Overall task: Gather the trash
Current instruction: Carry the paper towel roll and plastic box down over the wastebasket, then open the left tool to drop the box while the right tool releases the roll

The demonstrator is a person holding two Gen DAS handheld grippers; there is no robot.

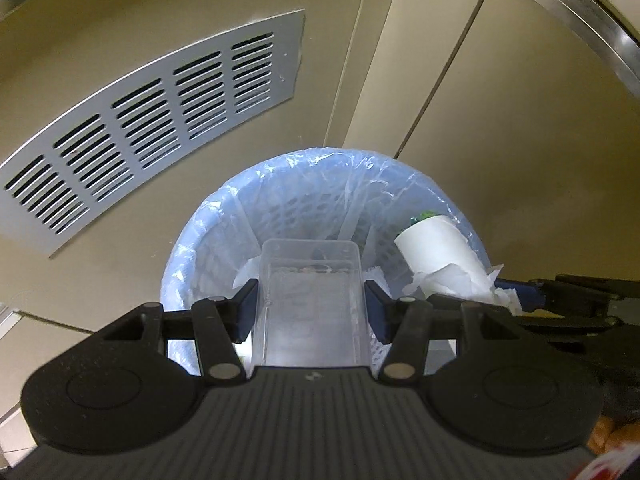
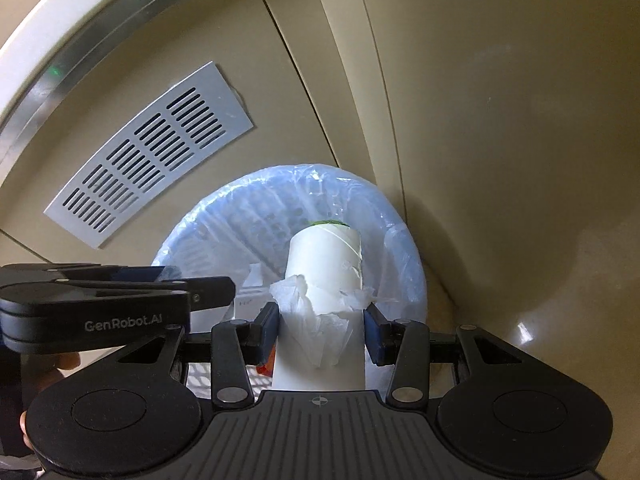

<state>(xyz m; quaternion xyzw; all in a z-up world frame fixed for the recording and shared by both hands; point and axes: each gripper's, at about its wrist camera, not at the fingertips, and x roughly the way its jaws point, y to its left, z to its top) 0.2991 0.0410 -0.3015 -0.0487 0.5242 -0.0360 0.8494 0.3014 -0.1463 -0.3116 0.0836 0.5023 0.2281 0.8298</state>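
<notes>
Both tongs loaded, clear tub (image 1: pixel 310 300) and paper cup (image 2: pixel 326 276), above bin (image 1: pixel 192 240).

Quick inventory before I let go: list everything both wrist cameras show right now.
clear plastic container: 1, transparent, between the left jaws over the bin
paper cup: 1, white, with crumpled tissue, between the right jaws over the bin
waste bin: 1, blue mesh with clear liner, on the floor by the cabinet
vent grille: 1, grey, on the beige cabinet panel
left gripper: 1, black with blue pads
right gripper: 1, black with blue pads
</notes>
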